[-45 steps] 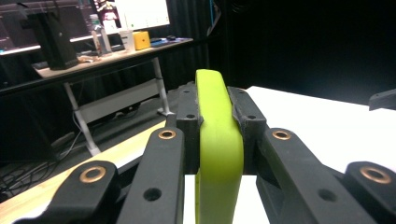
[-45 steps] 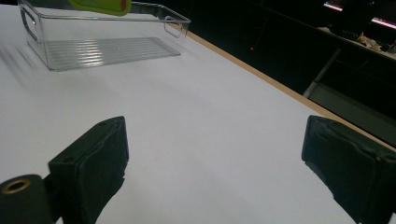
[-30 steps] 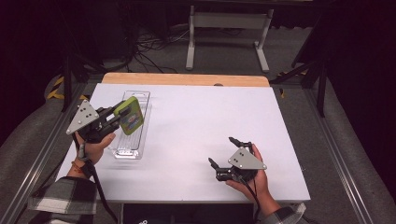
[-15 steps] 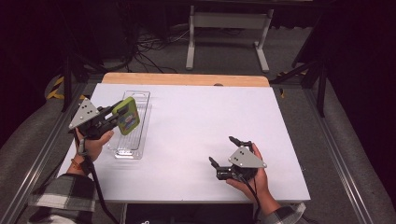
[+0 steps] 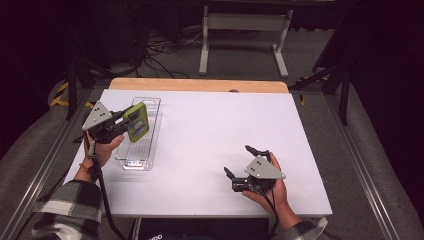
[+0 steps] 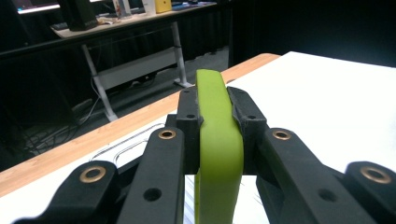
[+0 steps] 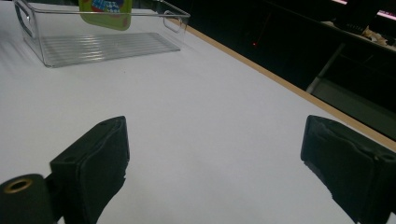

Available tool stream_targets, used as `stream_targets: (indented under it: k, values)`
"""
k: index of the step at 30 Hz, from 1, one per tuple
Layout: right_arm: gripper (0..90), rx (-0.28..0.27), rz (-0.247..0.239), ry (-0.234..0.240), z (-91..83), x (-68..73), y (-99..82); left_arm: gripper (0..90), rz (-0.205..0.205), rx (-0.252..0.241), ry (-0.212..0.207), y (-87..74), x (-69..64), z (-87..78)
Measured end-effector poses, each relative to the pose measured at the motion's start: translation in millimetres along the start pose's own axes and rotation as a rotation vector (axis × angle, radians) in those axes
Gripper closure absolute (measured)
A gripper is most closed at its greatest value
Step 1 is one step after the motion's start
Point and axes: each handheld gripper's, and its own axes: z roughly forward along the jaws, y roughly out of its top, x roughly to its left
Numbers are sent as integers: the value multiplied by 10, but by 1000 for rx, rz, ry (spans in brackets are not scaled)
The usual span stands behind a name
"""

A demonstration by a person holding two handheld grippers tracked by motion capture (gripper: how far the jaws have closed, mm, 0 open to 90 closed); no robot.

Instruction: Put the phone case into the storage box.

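Note:
A flat green packet (image 5: 137, 121) with a coloured label hangs above the clear plastic tray (image 5: 150, 146) at the table's left. My left gripper (image 5: 126, 123) is shut on it, and the packet's green edge (image 6: 215, 140) stands upright between the jaws in the left gripper view. Its lower end (image 7: 105, 13) hangs over the clear tray (image 7: 105, 46) in the right gripper view. At the table's front right my right gripper (image 5: 246, 162) rests open on the white surface with nothing between its pads (image 7: 95, 163).
The white table top (image 5: 225, 130) has a wooden strip (image 5: 200, 85) along its far edge. A metal frame leg (image 5: 245, 30) and cables lie on the floor beyond. Metal rails run along both sides of the table.
My left gripper has drawn the green packet slightly toward the near end of the tray. The right gripper has stayed where it was.

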Motion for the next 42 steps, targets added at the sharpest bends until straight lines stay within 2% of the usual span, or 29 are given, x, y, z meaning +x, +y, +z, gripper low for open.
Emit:
stream_targets:
  k: [5, 8, 11, 16, 22, 26, 31, 36, 42]
  values:
    - [90, 7, -10, 6, 5, 25, -15, 771, 14, 21, -4, 26, 85, 87]
    - [90, 6, -7, 5, 6, 16, -13, 771, 9, 35, -17, 47, 170, 147]
    - [91, 8, -4, 4, 14, 3, -23, 771, 14, 48, -9, 69, 229, 180]
    - [91, 22, 6, -1, 29, -38, -51, 771, -6, 63, -13, 81, 372, 290]
    - [90, 30, 10, -9, 36, -70, -68, 771, -2, 80, -36, 72, 476, 495]
    - [90, 39, 11, -13, 38, -74, -82, 770, 2, 85, -52, 84, 523, 633]
    - [91, 52, 23, -24, 38, -75, -100, 770, 27, 122, -40, 108, 550, 815]
    - [92, 59, 19, -40, 2, -53, -115, 770, 33, 108, -44, 131, 551, 943]
    - [94, 77, 16, -52, -30, -40, -150, 770, 54, 125, -57, 155, 537, 1064]
